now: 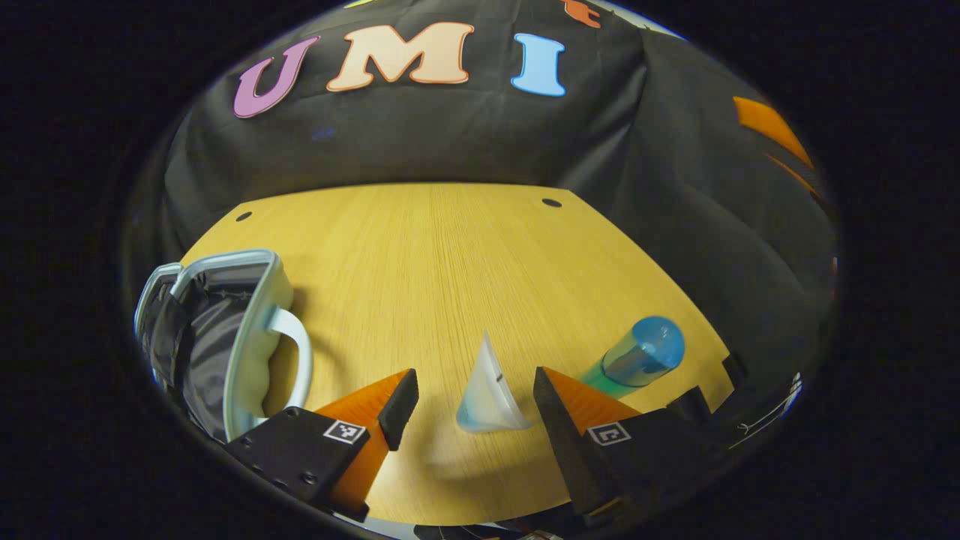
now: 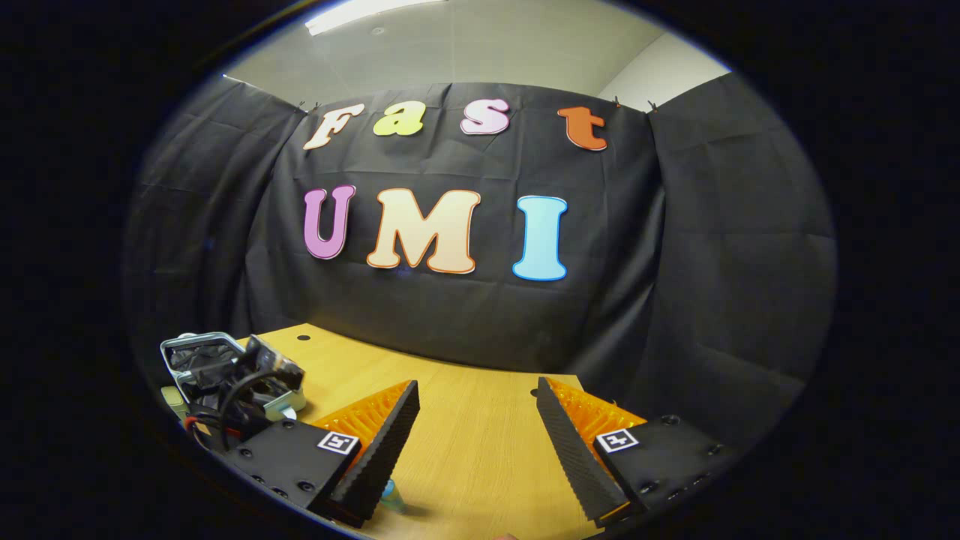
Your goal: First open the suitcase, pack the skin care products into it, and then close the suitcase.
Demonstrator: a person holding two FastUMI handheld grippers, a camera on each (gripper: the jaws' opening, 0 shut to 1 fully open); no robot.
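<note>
Left gripper view, left to right: suitcase (image 1: 225, 337) sits at the left edge of the tabletop (image 1: 450, 255), lid up, dark lining exposed, pale handle facing the middle. So the opening step looks done; packing isn't.

Left tool (image 1: 474, 397) is spread wide, hovering low over the tabletop. A small white tube (image 1: 487, 390) stands between its fingers, touching neither, crimped end up, cap down. Just right of it, beside the right finger, a green bottle with a blue cap (image 1: 637, 360) lies tilted toward the camera.

Right gripper view: right tool (image 2: 478, 420) also spread, holding nothing, pointed at the booth wall above the tabletop. At far left, a second gripper with cables, and the suitcase rim behind it. A bit of a blue-capped item (image 2: 390, 495) peeks out under the right tool's left finger; can't tell which product.

Risks, my read:
- Tube is narrow at the top and balanced on its cap. Closing off-centre would likely tip or squirt it out sideways.
- Right finger is close to the green bottle; a nudge could roll it toward the tabletop edge.
- Suitcase is well apart to the left; carrying over the raised rim risks clipping it.
</note>
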